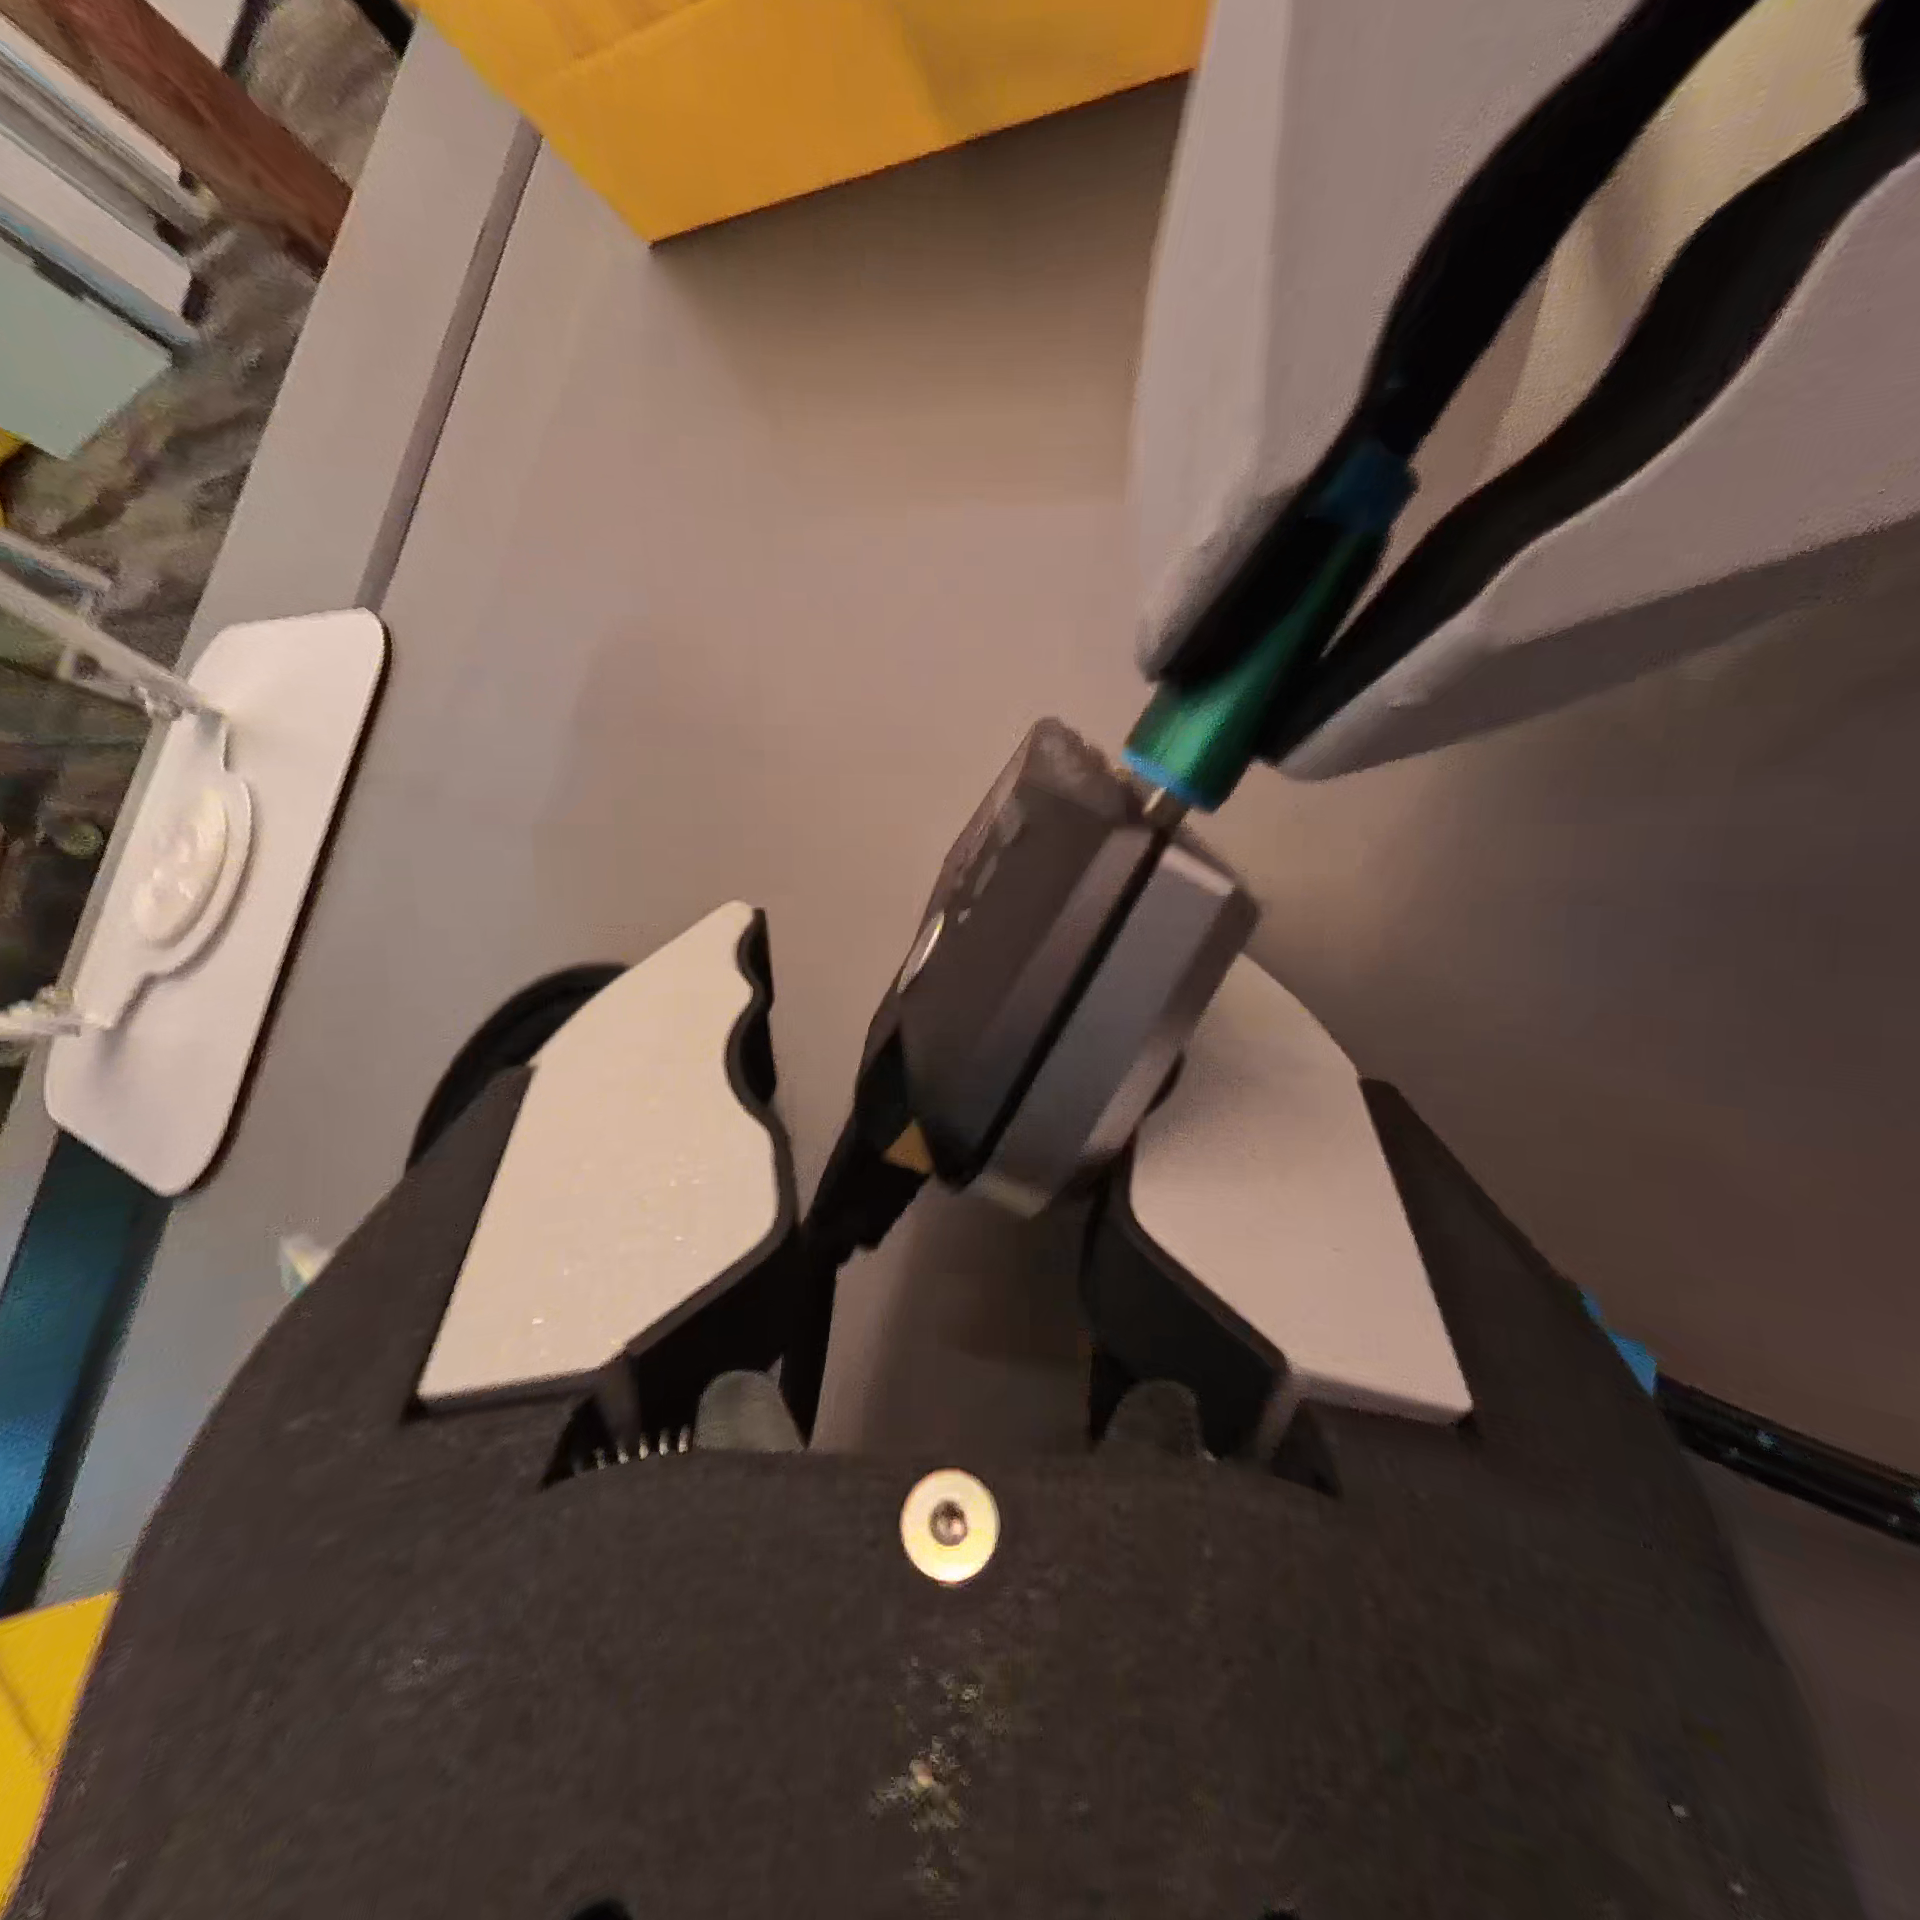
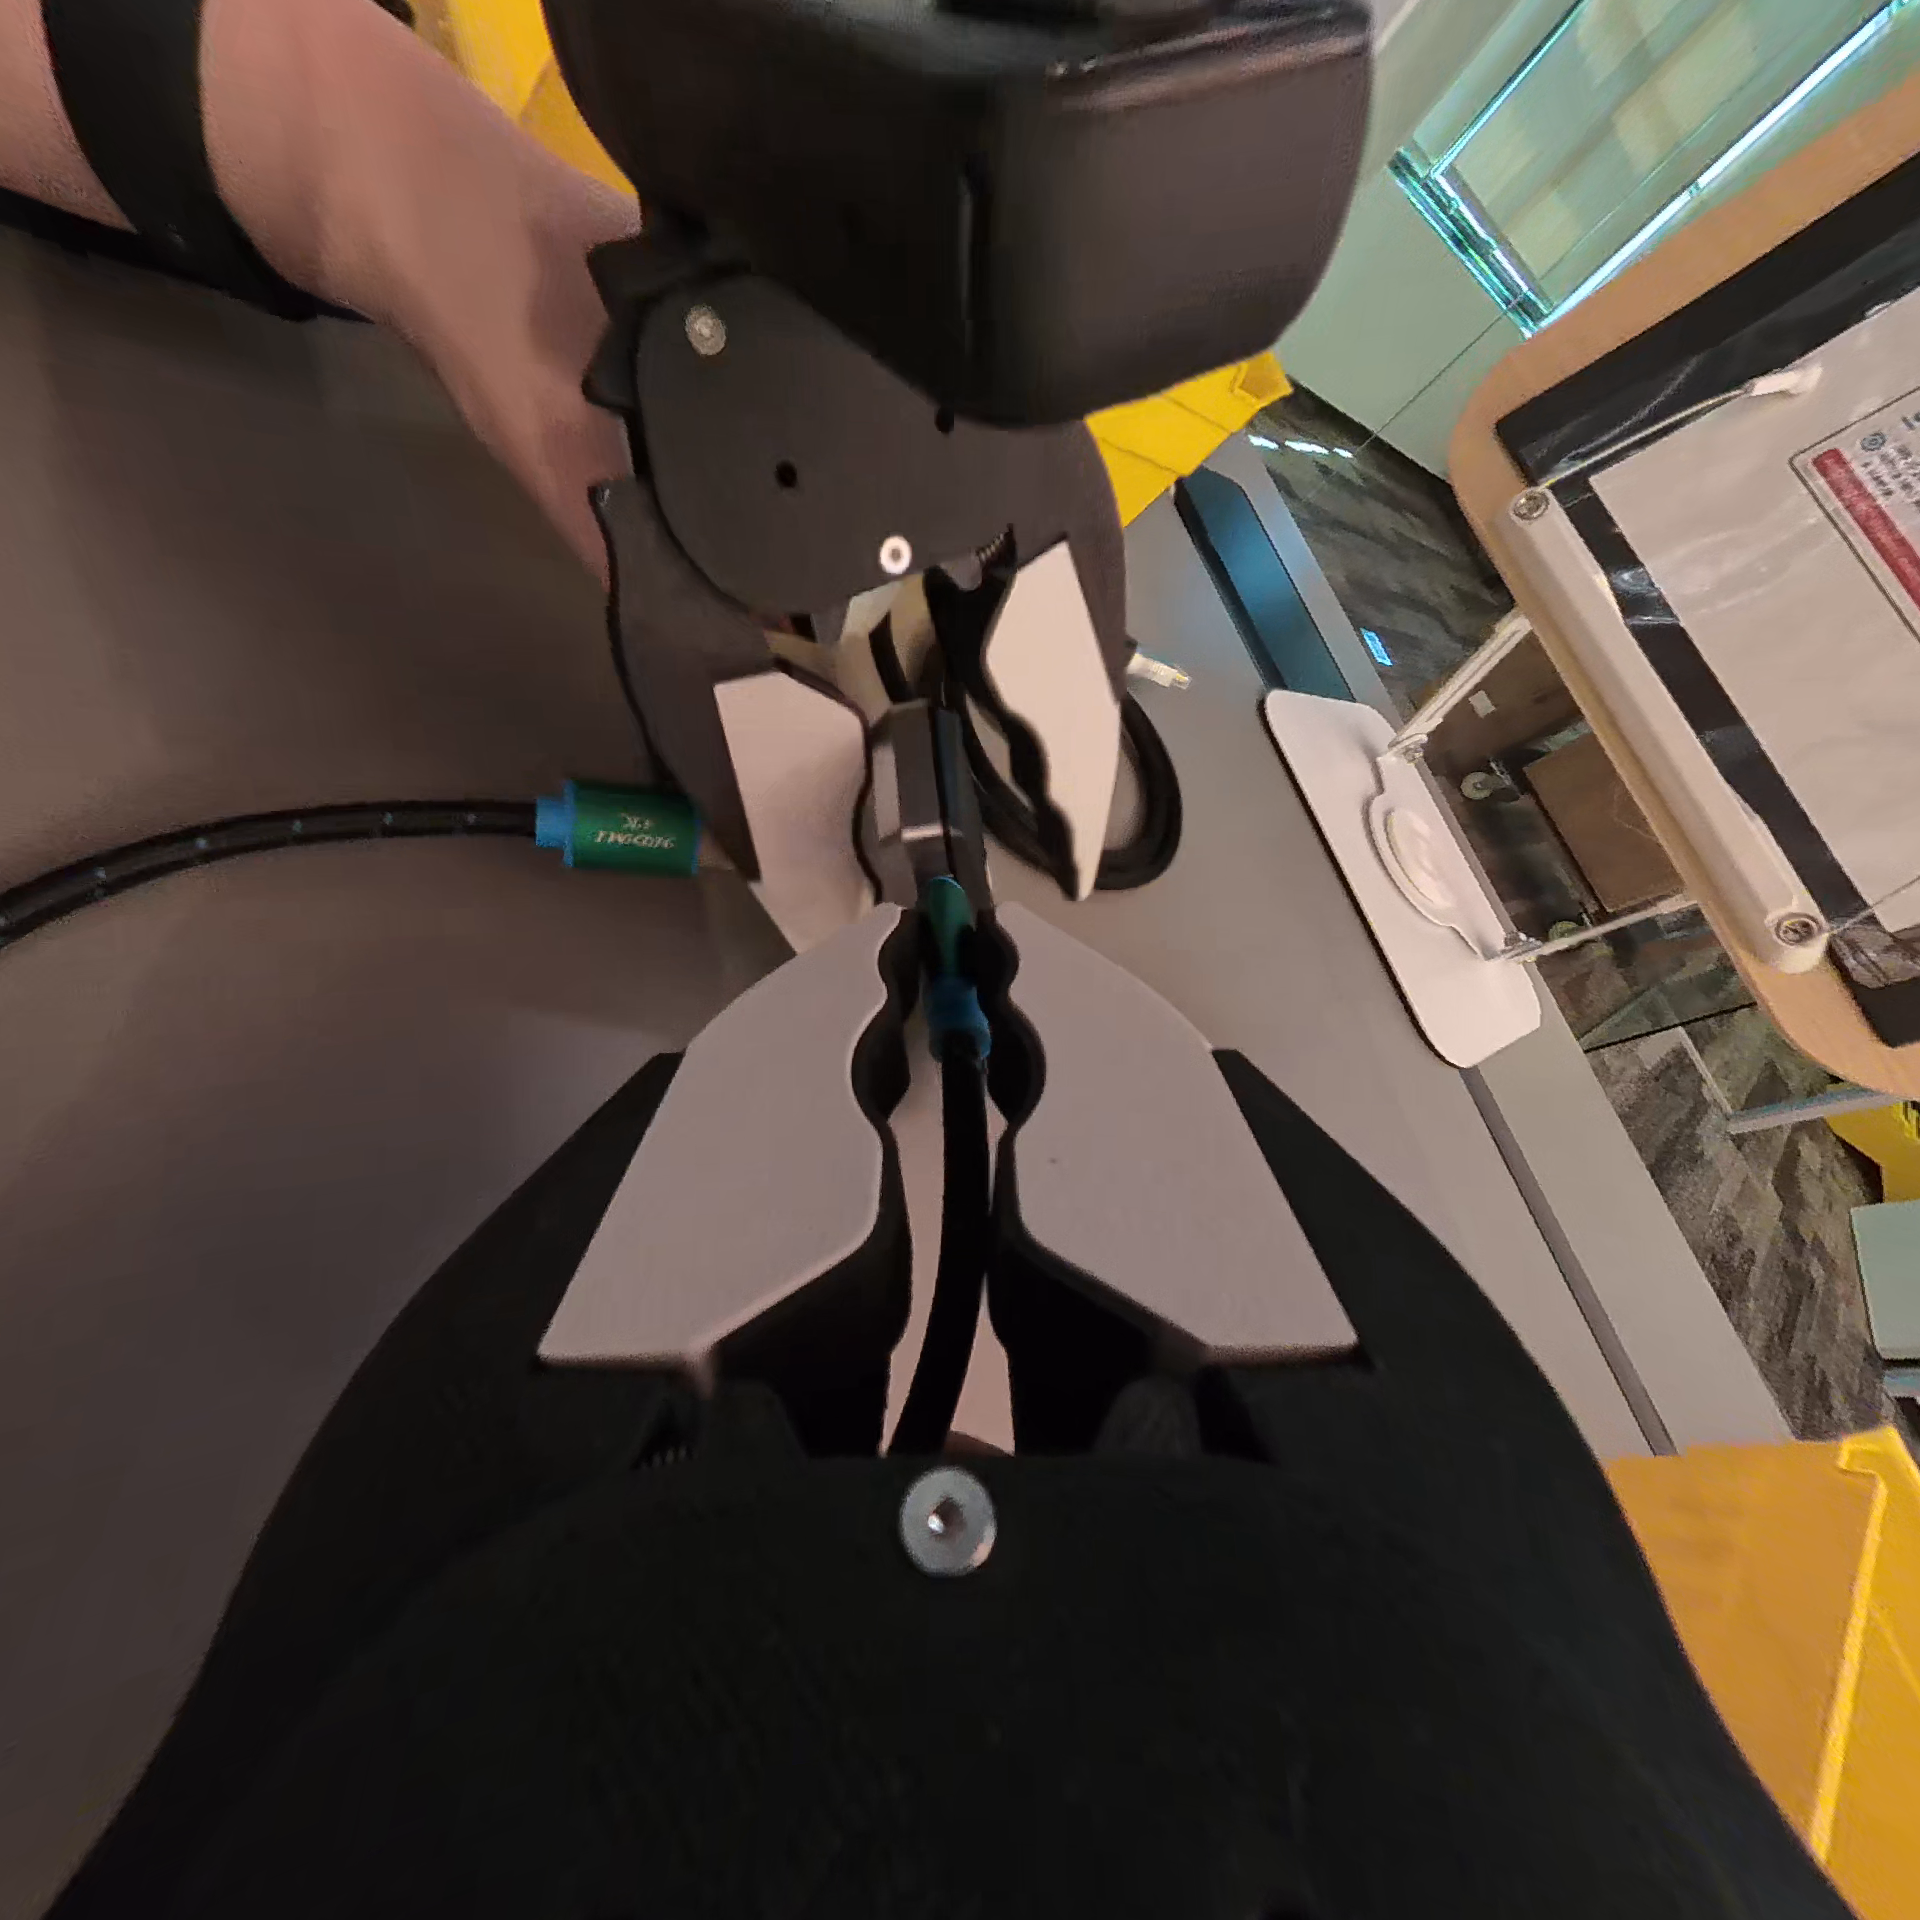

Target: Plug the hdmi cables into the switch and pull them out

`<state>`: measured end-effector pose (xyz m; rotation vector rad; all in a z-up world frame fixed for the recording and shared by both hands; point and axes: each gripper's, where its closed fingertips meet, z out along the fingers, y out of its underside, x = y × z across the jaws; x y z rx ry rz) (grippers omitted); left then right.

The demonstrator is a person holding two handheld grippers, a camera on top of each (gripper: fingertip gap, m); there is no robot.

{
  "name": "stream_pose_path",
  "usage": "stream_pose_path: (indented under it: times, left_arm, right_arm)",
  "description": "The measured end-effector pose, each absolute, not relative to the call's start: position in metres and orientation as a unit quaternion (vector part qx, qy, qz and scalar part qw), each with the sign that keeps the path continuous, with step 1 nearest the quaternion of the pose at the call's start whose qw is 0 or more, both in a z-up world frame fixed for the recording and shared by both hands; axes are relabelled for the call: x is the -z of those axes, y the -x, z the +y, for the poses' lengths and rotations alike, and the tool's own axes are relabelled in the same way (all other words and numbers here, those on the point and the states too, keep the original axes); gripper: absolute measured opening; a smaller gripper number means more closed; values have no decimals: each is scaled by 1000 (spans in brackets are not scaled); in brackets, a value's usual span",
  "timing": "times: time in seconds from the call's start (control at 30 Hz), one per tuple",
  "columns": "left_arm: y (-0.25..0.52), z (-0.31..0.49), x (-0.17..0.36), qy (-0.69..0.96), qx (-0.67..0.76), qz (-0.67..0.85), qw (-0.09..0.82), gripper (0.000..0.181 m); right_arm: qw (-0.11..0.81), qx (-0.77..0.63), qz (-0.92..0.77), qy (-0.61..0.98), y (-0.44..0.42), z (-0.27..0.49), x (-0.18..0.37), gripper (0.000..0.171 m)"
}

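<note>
Switch (image 1: 1049, 997), a small dark grey box with a lighter grey side, sits tilted between the fingers of the left tongs (image 1: 997, 997), raised above the grey tabletop (image 1: 727, 520). The left tongs stand partly open around it: the right finger (image 1: 1278, 1226) lies against the box's lighter side, while the left finger (image 1: 644, 1143) stands a little apart from its dark face, so whether the grip is firm cannot be told. A black lead runs out of the switch's near end, down between the fingers.

The right tongs (image 2: 951, 987) are closed tight on a green hdmi plug (image 2: 951, 971) with a blue collar, its black cable (image 2: 951, 1247) trailing back between the fingers. In the left wrist view the plug's (image 1: 1195, 738) metal tip touches the far end face of the switch; how deep it has gone in is not clear through the blur.

A second green plug (image 2: 623, 829) on a black braided cable (image 2: 260, 831) lies on the tabletop just beside the left tongs. A person's hand (image 2: 447, 270) with a black wrist strap holds the left tool. Near the tabletop's edge sits a white plate (image 1: 218, 894) carrying a clear bracket, and a yellow box (image 1: 810, 94) stands at the far side.
</note>
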<state>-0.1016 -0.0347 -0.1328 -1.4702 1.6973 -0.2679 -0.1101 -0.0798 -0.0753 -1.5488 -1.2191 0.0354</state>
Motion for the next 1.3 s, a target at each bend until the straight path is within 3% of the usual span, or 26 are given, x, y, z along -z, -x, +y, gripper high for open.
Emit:
stream_pose_path:
  times: [0.07,0.13,0.3,0.4,0.5,0.8,1.3]
  left_arm:
    - [96,-37,133,560,101,695,441,37]
    - [93,-35,129,536,92,700,463,34]
    - [91,-28,113,513,66,690,506,33]
    - [91,-26,107,503,52,682,529,33]
    - [89,-24,96,487,42,673,555,33]
    - [87,-23,79,449,-4,660,602,33]
    - [88,-22,35,392,-120,598,688,33]
  right_arm:
    - [552,-11,-514,657,108,-79,75,11]
    - [554,-13,-509,658,106,-79,73,11]
    - [571,-97,-442,685,107,-78,60,11]
    - [545,-200,-367,727,102,-73,60,26]
    - [519,-287,-342,729,105,-79,59,30]
    - [521,-358,-291,718,108,-80,51,24]
    - [614,-259,-332,668,104,-84,29,22]
